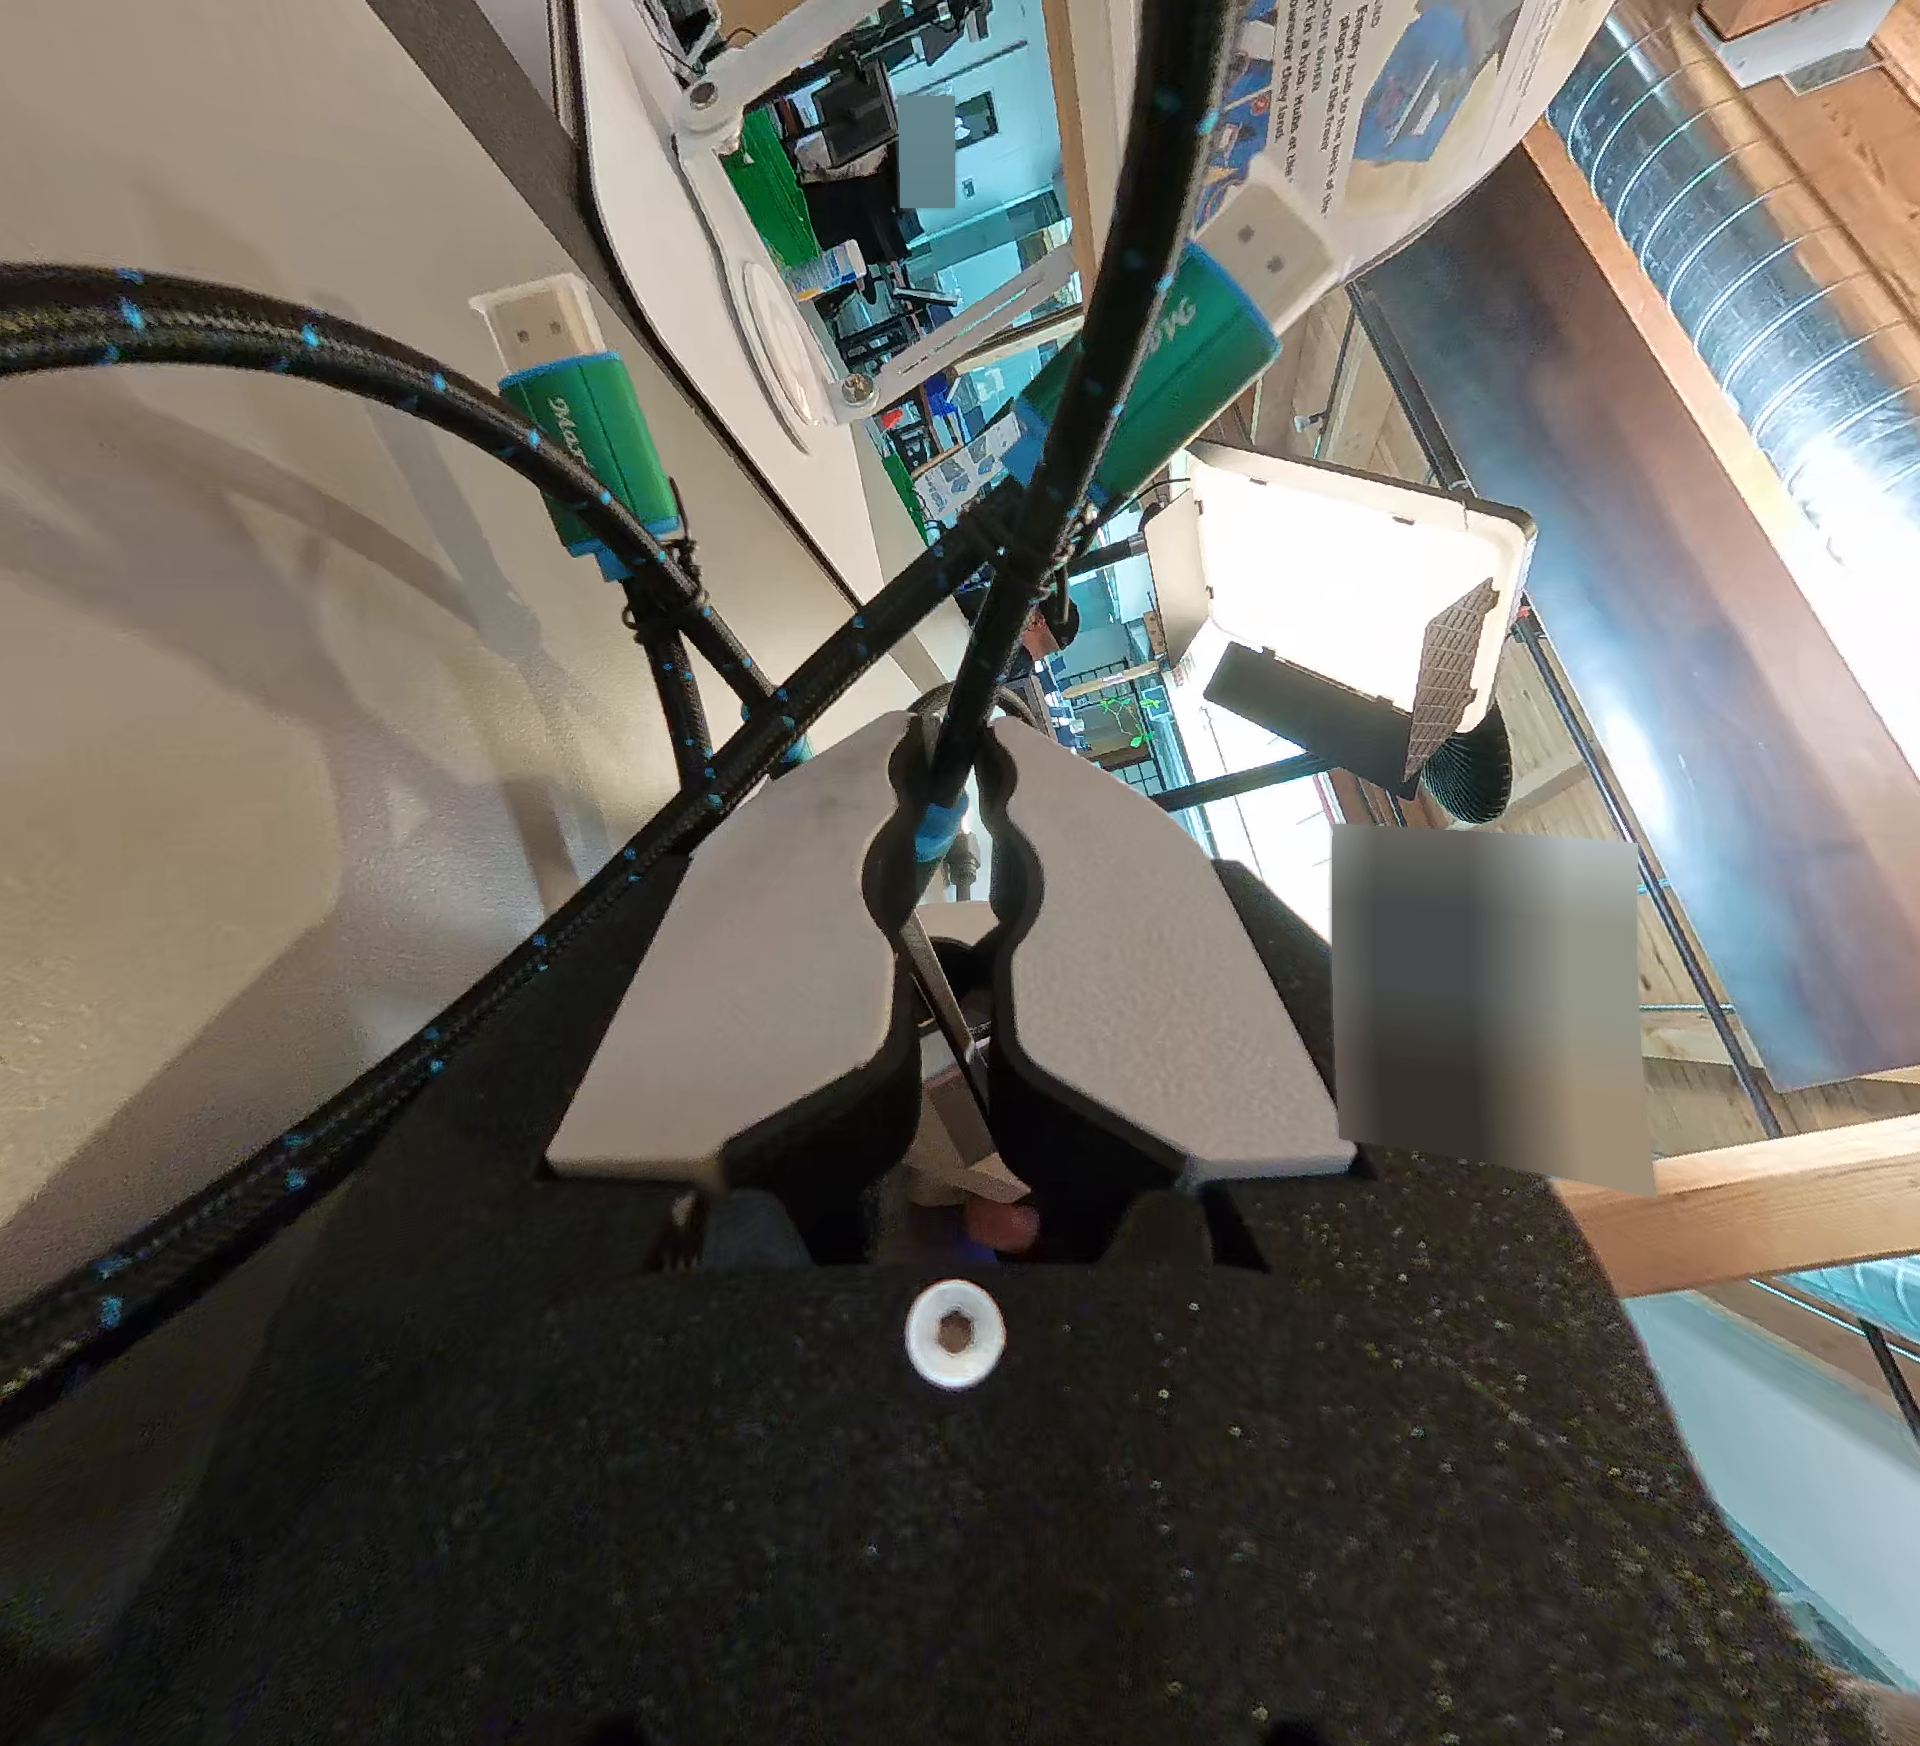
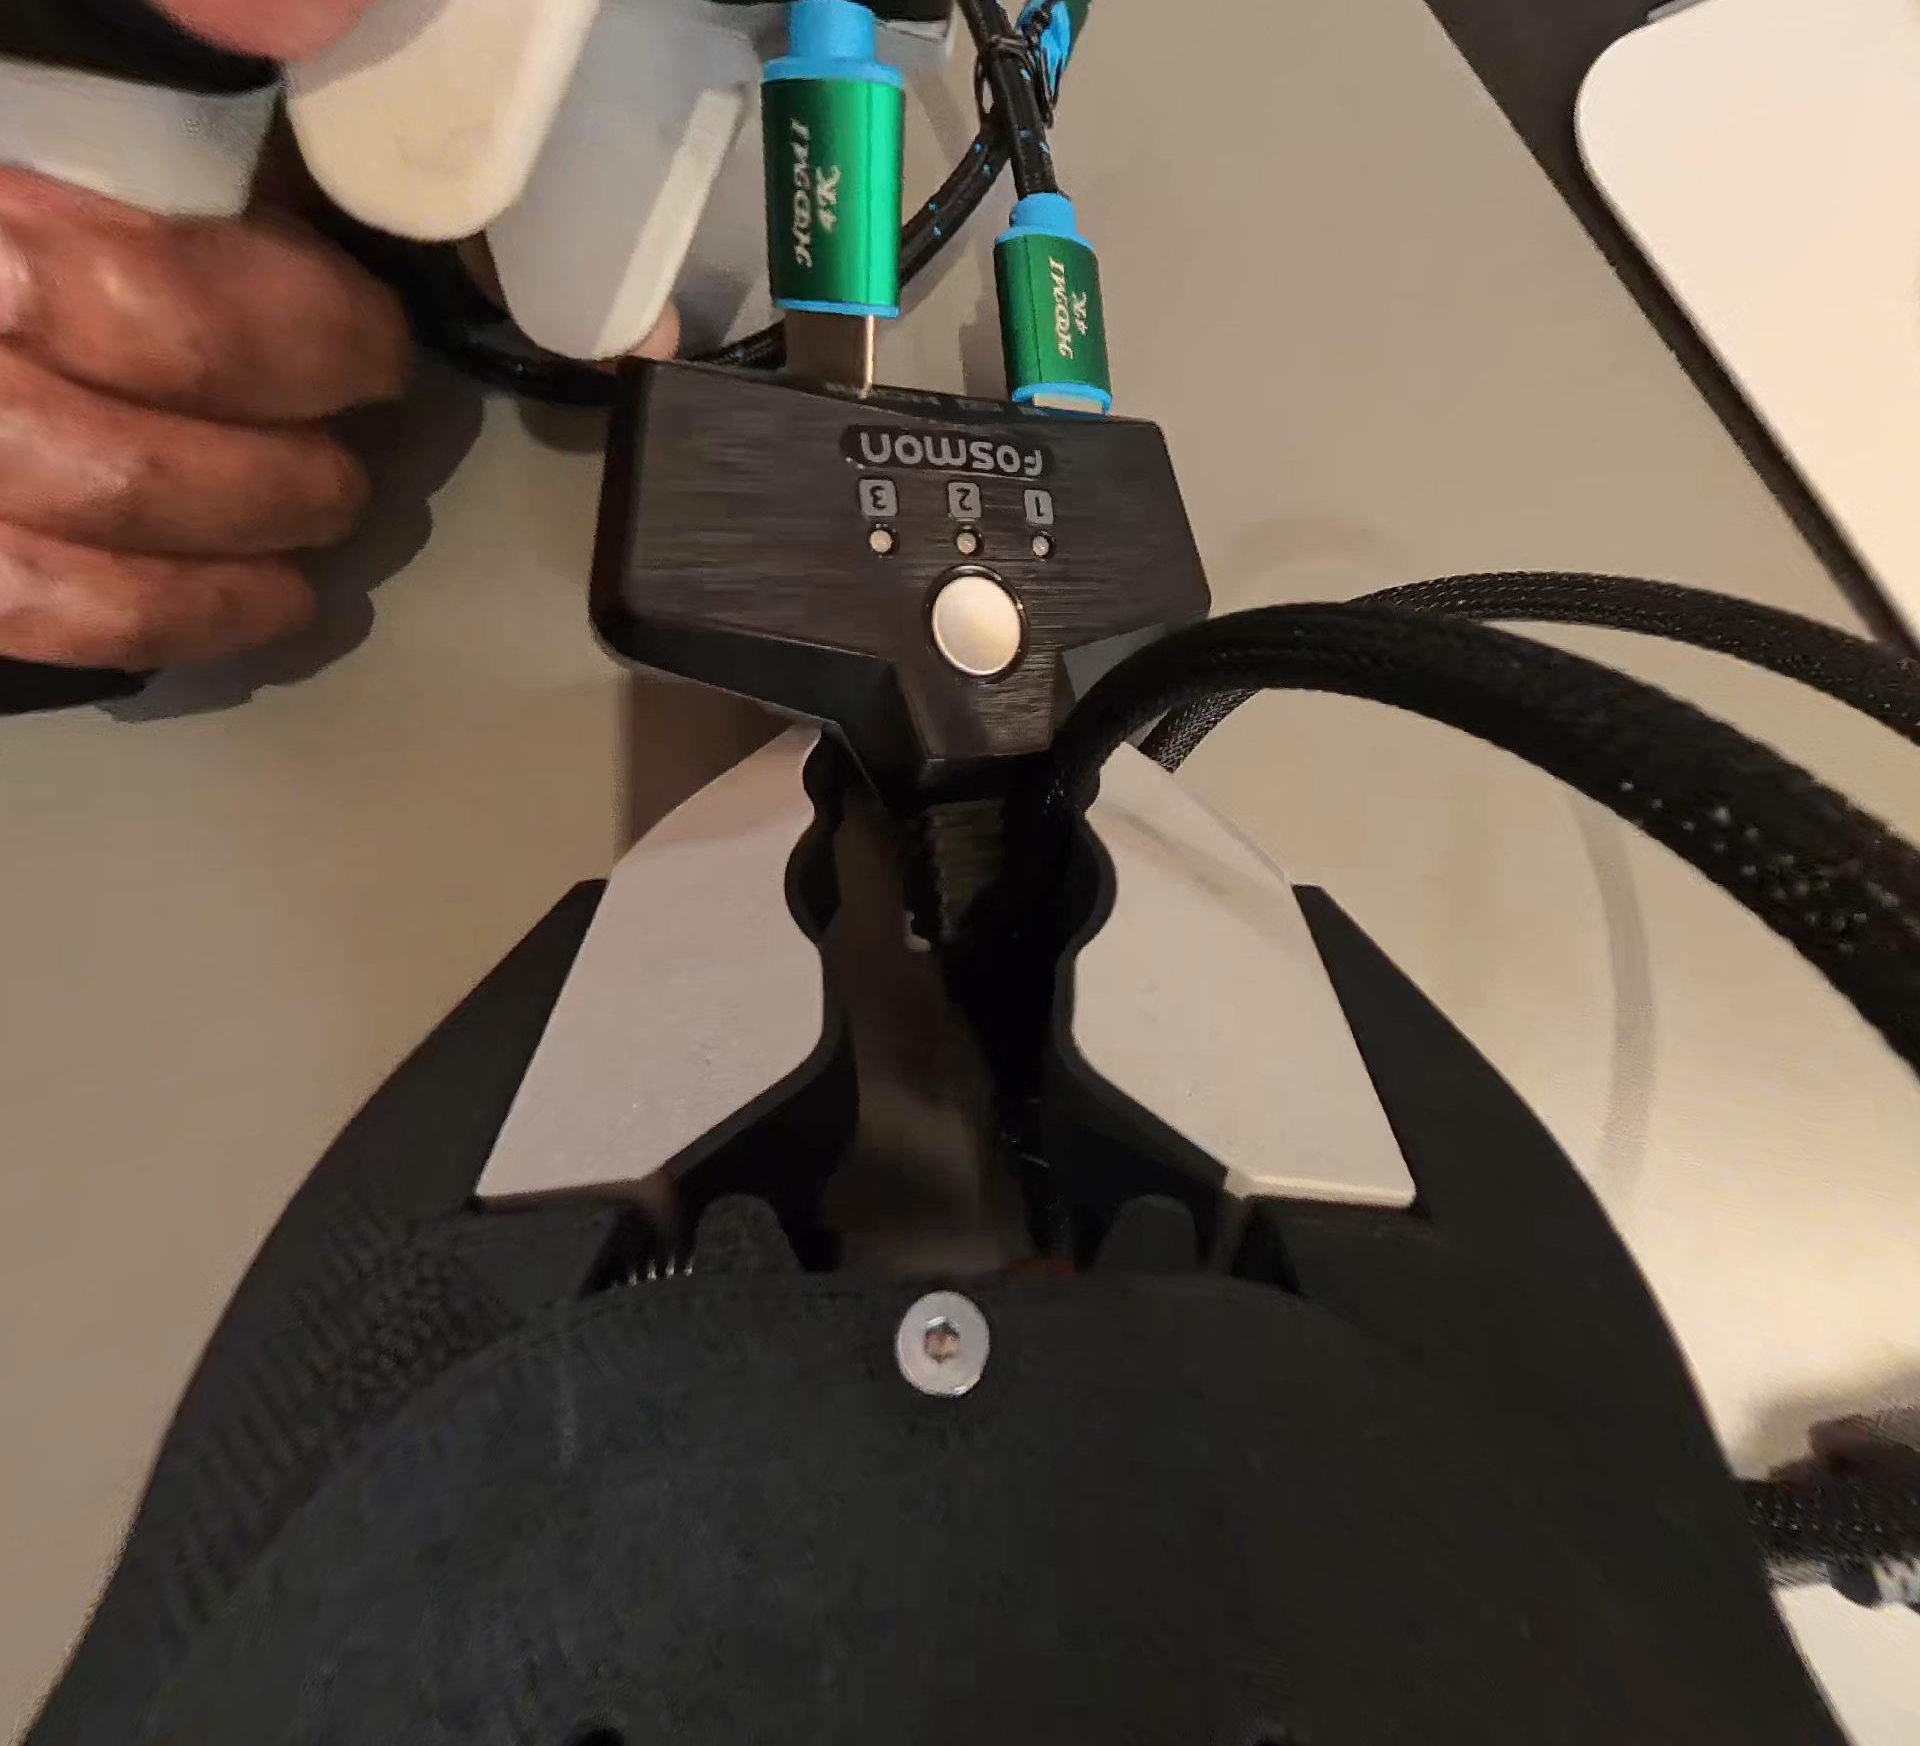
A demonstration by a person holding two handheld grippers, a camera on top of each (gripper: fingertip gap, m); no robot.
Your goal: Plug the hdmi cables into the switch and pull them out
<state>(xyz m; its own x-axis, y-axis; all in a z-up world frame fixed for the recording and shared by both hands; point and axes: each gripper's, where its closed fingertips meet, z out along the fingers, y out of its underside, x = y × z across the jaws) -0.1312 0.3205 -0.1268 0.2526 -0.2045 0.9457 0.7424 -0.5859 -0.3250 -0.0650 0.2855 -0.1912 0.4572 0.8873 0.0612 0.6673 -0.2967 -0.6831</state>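
Left wrist view: the left gripper (image 1: 951, 766) is closed on a black braided cable (image 1: 1101, 325) flecked with blue, its white fingers (image 1: 790, 917) pinching the cable just above a blue collar. That cable rises away from the tips and bends overhead. 2 green plugs with blue ends and silver tips show beyond: one lies on the beige table (image 1: 208, 657) to the left (image 1: 587, 439), the other hangs up to the right (image 1: 1153, 366), in front of a printed sheet (image 1: 1455, 3). A lit lamp panel (image 1: 1340, 595) stands farther right.

Right wrist view: the right gripper (image 2: 951, 803) grips the narrow near end of a black switch box (image 2: 894, 553), its fingers (image 2: 707, 917) set on either side of the neck, where a thick black sleeved cable (image 2: 1507, 657) leaves and curves off right. The box rests on the table, with a round silver button and 3 small lamps on top. At its far edge, 1 green plug (image 2: 831, 190) stands on the left with its metal tip partly showing above the box, and a second green plug (image 2: 1055, 325) sits on the right. A person's hand (image 2: 177, 408) and the other gripper's white body (image 2: 582, 138) are just left of the left plug.
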